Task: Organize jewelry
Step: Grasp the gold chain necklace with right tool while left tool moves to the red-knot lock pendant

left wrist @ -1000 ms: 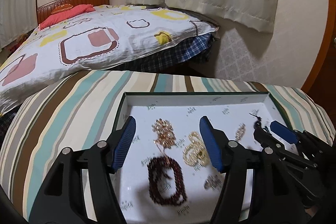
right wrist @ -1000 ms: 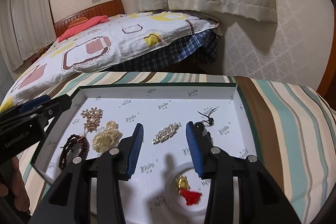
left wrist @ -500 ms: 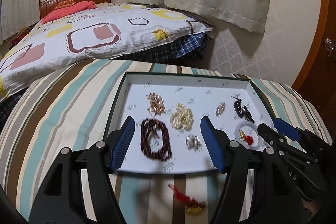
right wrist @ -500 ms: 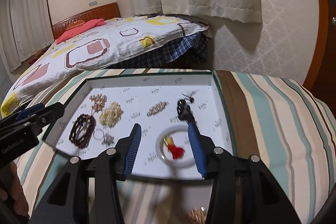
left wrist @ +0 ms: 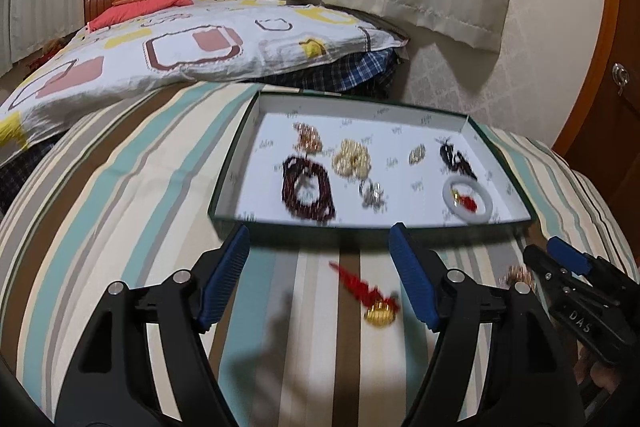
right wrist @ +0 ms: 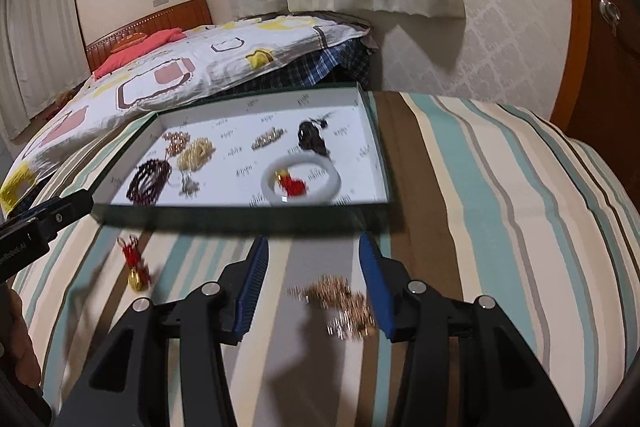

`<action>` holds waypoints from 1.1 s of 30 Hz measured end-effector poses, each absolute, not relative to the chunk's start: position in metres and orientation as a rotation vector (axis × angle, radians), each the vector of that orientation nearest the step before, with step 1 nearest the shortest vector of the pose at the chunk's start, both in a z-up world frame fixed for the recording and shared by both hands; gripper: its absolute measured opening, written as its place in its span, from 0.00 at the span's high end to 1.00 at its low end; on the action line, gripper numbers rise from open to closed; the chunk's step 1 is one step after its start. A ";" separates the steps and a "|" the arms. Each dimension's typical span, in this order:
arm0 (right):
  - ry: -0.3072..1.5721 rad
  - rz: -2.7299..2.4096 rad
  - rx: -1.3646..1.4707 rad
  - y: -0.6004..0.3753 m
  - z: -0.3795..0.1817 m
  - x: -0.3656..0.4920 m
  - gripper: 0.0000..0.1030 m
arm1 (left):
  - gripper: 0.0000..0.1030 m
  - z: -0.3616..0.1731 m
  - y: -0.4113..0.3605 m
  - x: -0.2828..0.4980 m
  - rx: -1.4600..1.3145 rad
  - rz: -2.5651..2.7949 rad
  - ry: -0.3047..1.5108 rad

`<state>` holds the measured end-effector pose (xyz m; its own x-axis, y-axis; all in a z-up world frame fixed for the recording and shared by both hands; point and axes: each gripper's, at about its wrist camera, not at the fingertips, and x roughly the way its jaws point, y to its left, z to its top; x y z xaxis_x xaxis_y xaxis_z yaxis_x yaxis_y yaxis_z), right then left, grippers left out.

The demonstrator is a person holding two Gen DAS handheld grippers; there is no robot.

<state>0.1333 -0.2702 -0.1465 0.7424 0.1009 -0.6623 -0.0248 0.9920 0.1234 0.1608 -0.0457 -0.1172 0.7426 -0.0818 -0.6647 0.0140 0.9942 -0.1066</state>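
Observation:
A shallow white-lined tray (left wrist: 236,163) (right wrist: 382,163) with dark green walls sits on the striped cloth and holds several pieces: a dark red bead bracelet (left wrist: 307,191) (right wrist: 149,179), a pale gold bead cluster (left wrist: 352,157), a white bangle (left wrist: 468,199) (right wrist: 302,181) around a small red charm, and a black piece (right wrist: 311,139). In front of the tray lie a red tassel with a gold charm (left wrist: 372,301) (right wrist: 135,267) and a gold chain pile (right wrist: 340,301). My left gripper (left wrist: 320,279) is open over the tassel. My right gripper (right wrist: 312,283) is open over the chain.
The striped cloth (left wrist: 120,211) covers a rounded surface that falls away at both sides. A bed with a patterned quilt (left wrist: 180,47) stands behind it. A wooden door (right wrist: 600,39) is at the right, with curtains along the back wall.
Both grippers have pulled back from over the tray toward me. The tassel and the gold chain on the cloth in front of the tray have come into view between the fingers.

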 end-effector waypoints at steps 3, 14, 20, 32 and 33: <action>0.743 0.069 0.110 -0.271 -0.151 0.125 0.54 | 0.32 -0.122 -0.045 0.153 -0.094 -0.054 0.743; 0.792 0.056 0.102 -0.270 -0.163 0.128 0.54 | 0.32 -0.134 -0.037 0.140 -0.092 -0.040 0.774; 0.845 0.041 0.105 -0.273 -0.170 0.145 0.51 | 0.32 -0.137 -0.039 0.142 -0.086 -0.045 0.784; 0.881 0.067 0.099 -0.272 -0.175 0.145 0.81 | 0.32 -0.141 -0.051 0.146 -0.083 -0.058 0.805; 0.881 0.078 0.103 -0.272 -0.176 0.144 0.83 | 0.32 -0.142 -0.052 0.146 -0.081 -0.059 0.808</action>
<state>0.1441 -0.2716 -0.1755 0.6343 0.1108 -0.7651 -0.0256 0.9921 0.1225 0.1464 -0.0522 -0.1421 0.6894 -0.0839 -0.7195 0.0219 0.9952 -0.0951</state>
